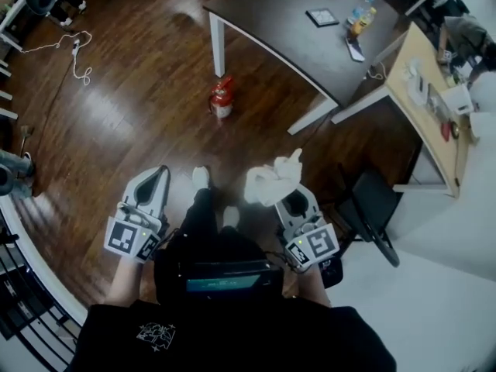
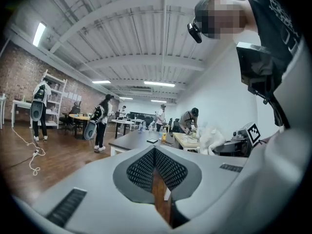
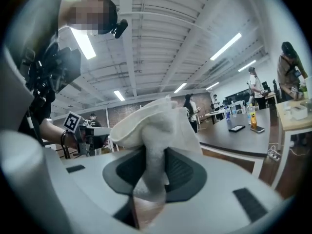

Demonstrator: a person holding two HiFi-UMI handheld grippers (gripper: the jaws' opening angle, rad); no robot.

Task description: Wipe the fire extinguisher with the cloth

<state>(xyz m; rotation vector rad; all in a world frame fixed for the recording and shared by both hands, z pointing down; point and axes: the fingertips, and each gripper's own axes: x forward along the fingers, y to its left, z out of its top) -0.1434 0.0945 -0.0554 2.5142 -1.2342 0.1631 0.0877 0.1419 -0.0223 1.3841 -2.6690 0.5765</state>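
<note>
Well short of the dark table (image 1: 279, 22), the right gripper (image 3: 155, 167) is pinching a white cloth (image 3: 148, 126) between its jaws, with the cloth bunching up above them. Beside it, the left gripper (image 2: 155, 155) is pointing toward that table, its jaws pressing together on nothing. By the table's near leg, the red fire extinguisher (image 1: 222, 98) is standing on the floor, well apart from both. A one-handed wipe may topple it, since nothing is steadying it.
</note>
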